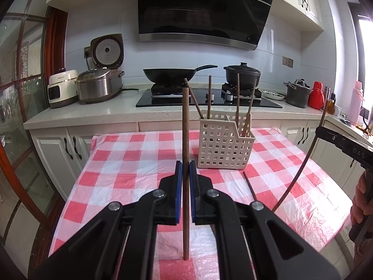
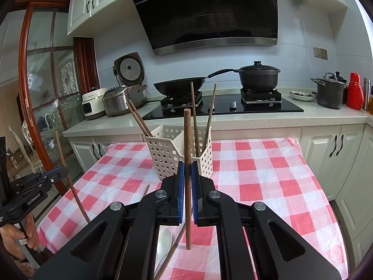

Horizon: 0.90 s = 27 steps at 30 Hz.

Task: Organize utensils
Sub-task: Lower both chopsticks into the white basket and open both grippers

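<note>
Wooden chopsticks: four stand in the white basket [image 1: 225, 145], two per compartment. Each gripper clamps one more upright in front of the basket: the left gripper [image 1: 185, 171] and the right gripper [image 2: 187, 172]. One chopstick [image 1: 250, 186] and one white spoon [image 2: 163, 242] lie on the checked cloth [image 1: 130, 163] near the basket.

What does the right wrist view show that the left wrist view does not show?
Only the right wrist view shows a white spoon lying on the tablecloth under the right gripper. Only the left wrist view shows the window at the far right. Both show the white basket holding chopsticks, the checkered tablecloth, and each gripper shut on an upright chopstick, as the left gripper is.
</note>
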Available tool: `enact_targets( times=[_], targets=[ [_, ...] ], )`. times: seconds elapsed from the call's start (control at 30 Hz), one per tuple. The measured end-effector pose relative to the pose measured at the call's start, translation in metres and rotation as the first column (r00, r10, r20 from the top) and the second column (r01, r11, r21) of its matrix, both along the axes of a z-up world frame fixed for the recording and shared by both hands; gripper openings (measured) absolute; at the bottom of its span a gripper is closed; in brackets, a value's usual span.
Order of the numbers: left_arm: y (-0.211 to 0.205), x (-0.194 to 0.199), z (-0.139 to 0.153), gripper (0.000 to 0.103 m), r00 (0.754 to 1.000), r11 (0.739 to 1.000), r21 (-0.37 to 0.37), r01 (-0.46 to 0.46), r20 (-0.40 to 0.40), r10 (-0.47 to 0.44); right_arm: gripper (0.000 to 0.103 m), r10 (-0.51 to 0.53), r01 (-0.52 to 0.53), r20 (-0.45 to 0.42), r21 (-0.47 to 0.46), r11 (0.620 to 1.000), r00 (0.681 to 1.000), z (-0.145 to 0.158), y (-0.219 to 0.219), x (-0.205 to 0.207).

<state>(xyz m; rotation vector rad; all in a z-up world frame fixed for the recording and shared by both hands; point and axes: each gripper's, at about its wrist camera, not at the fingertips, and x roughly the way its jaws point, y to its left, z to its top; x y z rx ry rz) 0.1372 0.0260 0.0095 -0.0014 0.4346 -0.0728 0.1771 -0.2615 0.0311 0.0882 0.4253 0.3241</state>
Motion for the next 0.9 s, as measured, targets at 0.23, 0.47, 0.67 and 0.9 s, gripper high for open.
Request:
enact_targets(
  times=[0.23,0.47,0.67,0.9],
  targets=[
    [-0.011,0.022,0.018,0.006,0.999,0.999,0.003,0.041,0.017,-0.041,0.006,0.012,-0.012,0.015,-0.022,1.0,1.0,0.009,0.01,0.013],
    [-0.025,0.058,0.05,0.006,0.996,0.997,-0.009,0.08,0.025,-0.08,0.006,0.032,-0.03,0.03,-0.053,0.998,0.999,0.025,0.019,0.034],
    [-0.051,0.083,0.092,0.006,0.99,0.995,0.005,0.104,0.093,-0.104,0.006,0.032,-0.028,0.061,-0.06,0.998,0.998,0.048,0.023,0.057],
    [-0.075,0.111,0.131,0.006,0.982,0.995,0.014,0.099,0.161,-0.1,0.006,0.026,-0.02,0.096,-0.061,0.998,0.995,0.074,0.025,0.081]
  ],
)
